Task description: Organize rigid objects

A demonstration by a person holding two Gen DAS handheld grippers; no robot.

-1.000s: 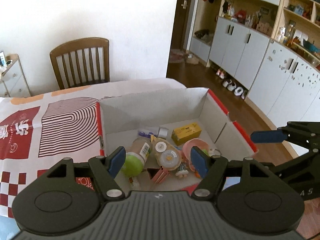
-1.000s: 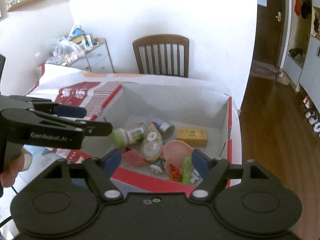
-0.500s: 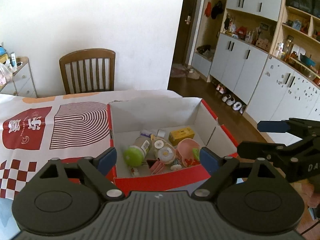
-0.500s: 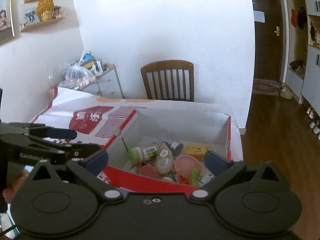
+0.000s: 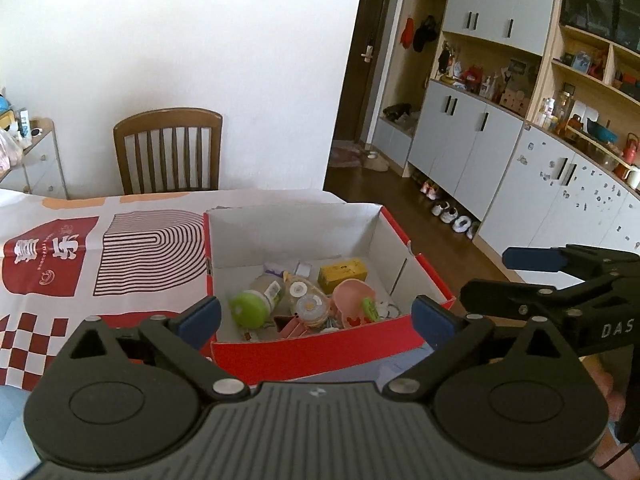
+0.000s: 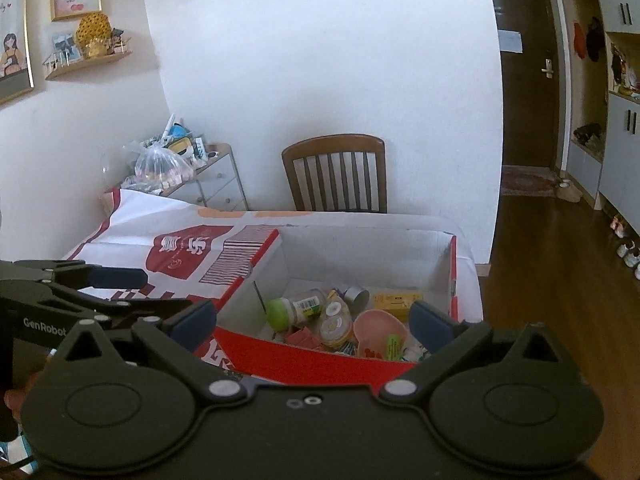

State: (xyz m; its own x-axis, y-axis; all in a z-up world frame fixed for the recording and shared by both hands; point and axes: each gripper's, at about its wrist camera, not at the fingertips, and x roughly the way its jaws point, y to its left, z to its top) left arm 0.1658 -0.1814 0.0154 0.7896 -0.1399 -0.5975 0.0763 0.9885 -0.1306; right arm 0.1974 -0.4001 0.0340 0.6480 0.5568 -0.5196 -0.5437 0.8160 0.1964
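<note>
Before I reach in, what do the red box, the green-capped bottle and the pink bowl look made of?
Red box: looks like cardboard, printed red outside, matte white inside, with folded corner flaps. Green-capped bottle: probably plastic, a smooth lime cap on a translucent body with a paper label; it lies on its side. Pink bowl: likely plastic, opaque with a dull sheen, though ceramic cannot be ruled out.

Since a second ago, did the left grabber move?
Yes. The left gripper pulled up and back from the red box; it hung over the toys before, and the box now looks smaller and farther.
</note>
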